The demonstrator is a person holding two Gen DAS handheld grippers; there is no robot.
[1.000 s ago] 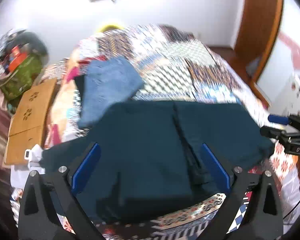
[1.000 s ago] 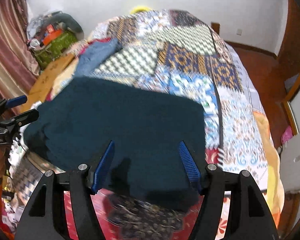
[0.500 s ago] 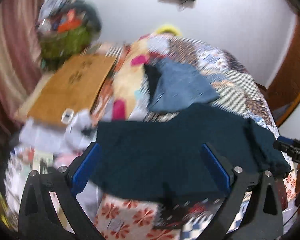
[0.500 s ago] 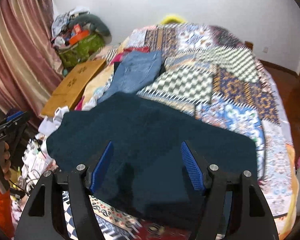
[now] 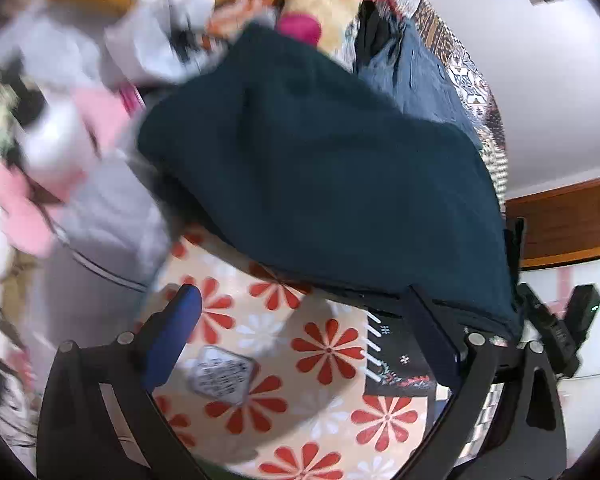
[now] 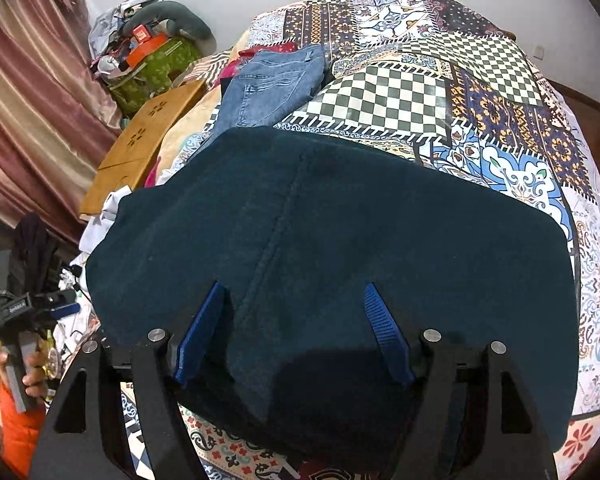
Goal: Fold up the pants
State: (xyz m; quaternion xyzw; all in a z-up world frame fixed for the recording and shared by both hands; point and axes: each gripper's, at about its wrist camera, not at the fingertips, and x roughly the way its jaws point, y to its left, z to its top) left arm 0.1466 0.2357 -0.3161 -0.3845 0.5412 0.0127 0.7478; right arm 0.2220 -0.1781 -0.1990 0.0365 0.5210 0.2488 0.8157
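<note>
The dark teal pants (image 6: 340,232) lie folded into a broad block on the patchwork bedspread (image 6: 440,92), near its front edge. My right gripper (image 6: 296,332) is open, its blue fingers hovering just over the near part of the pants. My left gripper (image 5: 308,340) is open and empty, tilted and off the left side of the bed, over the flowered bed cover (image 5: 308,360); the pants (image 5: 332,168) show above it. The left gripper also shows in the right wrist view (image 6: 24,312) at the far left, held in a hand.
Folded blue jeans (image 6: 272,84) lie further back on the bed. A wooden board (image 6: 140,140) leans beside the bed on the left, with a pile of bags and clothes (image 6: 148,52) behind it. Loose white and pink clothes (image 5: 80,112) lie beside the bed.
My left gripper has swung off the pants to the left and down beside the bed, its view blurred. My right gripper has drawn back slightly and stays open above the pants.
</note>
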